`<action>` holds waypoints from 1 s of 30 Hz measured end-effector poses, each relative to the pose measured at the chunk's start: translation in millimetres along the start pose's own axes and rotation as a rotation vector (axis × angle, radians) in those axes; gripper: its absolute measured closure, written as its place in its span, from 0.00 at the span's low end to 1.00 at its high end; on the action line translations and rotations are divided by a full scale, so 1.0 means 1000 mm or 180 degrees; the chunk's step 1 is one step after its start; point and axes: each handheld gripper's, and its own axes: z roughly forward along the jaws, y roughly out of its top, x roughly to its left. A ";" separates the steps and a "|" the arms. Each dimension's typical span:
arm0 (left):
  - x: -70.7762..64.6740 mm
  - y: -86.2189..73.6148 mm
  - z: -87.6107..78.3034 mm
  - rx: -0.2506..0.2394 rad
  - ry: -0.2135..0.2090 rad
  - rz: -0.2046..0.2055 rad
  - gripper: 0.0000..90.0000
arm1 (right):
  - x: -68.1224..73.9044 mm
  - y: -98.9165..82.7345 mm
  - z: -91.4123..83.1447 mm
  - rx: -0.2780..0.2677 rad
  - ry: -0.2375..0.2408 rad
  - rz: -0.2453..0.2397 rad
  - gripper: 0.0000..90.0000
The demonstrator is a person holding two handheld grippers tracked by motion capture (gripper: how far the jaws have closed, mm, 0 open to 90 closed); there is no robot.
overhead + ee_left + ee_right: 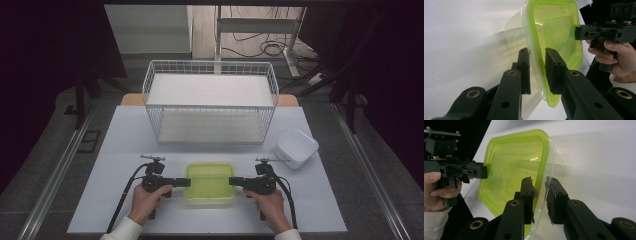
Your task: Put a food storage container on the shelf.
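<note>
Lying near the front edge of the bench [125, 210], midway along it: one clear plastic container [210, 183] with a lime-green rim, resting flat on the white surface.

Left gripper [186, 182], held in the person's left hand [146, 200], meets the container's left rim. In the left gripper view its jaws straddle the green rim, one pad inside and one outside; a sliver of gap shows on each side, so a firm pinch cannot be confirmed.

Right gripper [233, 181], held in the right hand [270, 202], meets the right rim. In the right gripper view its jaws likewise stand either side of the wall, close to it but not plainly pressing.

Black cables trail from both grippers back toward the front edge.

White square tub [296, 147]: toward the right edge, beyond the right gripper, apart from the container.

White wire basket [210, 102]: two-tiered, at the far edge, centred, directly behind the container with bare bench between them.

Beyond the bench: floor, a desk frame, loose cables.
</note>
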 end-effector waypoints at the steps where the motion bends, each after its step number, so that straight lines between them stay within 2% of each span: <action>1: -0.001 0.000 -0.001 -0.0025 0.0001 0.0003 0.86 | 0.001 0.000 -0.001 0.0003 0.0007 0.0000 0.86; 9: -0.006 -0.002 -0.006 -0.0091 0.0037 0.0100 0.90 | 0.008 -0.001 -0.004 -0.0020 -0.0031 -0.0163 0.88; 24: -0.017 -0.003 -0.018 -0.0244 -0.0031 0.0275 0.90 | 0.021 0.001 -0.016 -0.0196 0.0016 -0.0468 0.88; 30: -0.024 -0.001 -0.023 -0.0299 -0.0019 0.0379 0.91 | 0.028 0.002 -0.022 -0.0297 0.0015 -0.0623 0.88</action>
